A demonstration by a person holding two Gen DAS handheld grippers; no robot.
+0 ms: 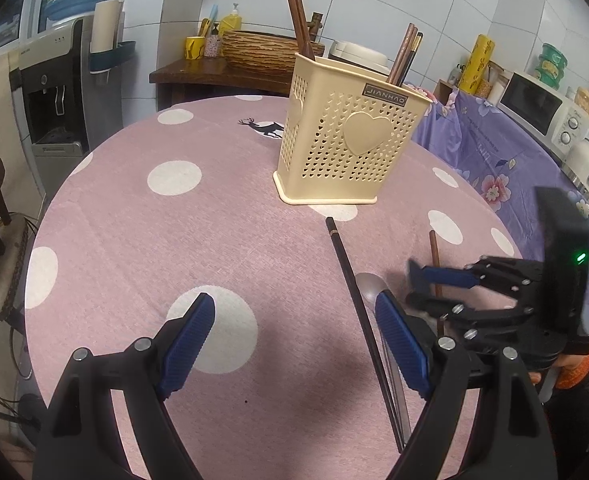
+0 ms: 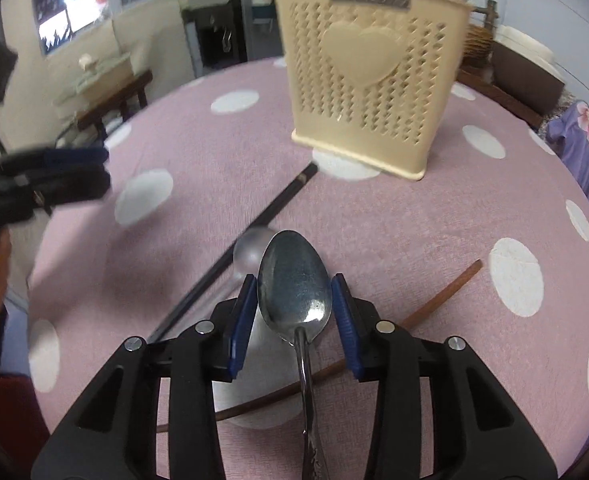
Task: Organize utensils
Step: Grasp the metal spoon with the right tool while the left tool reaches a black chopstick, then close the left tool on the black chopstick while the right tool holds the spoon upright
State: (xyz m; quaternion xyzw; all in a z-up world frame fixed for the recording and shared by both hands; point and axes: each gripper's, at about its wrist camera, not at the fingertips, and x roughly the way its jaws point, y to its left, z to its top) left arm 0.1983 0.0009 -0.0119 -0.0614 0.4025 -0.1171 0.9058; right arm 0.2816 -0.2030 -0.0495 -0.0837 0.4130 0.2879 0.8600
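A cream perforated utensil holder with a heart stands on the pink dotted tablecloth and holds several chopsticks; it also shows in the right wrist view. My right gripper is shut on a metal spoon, pads against the bowl's sides, held above the table. A second spoon lies under it. A black chopstick and a brown chopstick lie on the cloth. My left gripper is open and empty, left of the black chopstick. The right gripper shows at its right.
The round table's edge curves at left, with a water dispenser beyond. A purple flowered cloth covers a counter at right with a microwave. A wooden sideboard with a woven basket stands behind.
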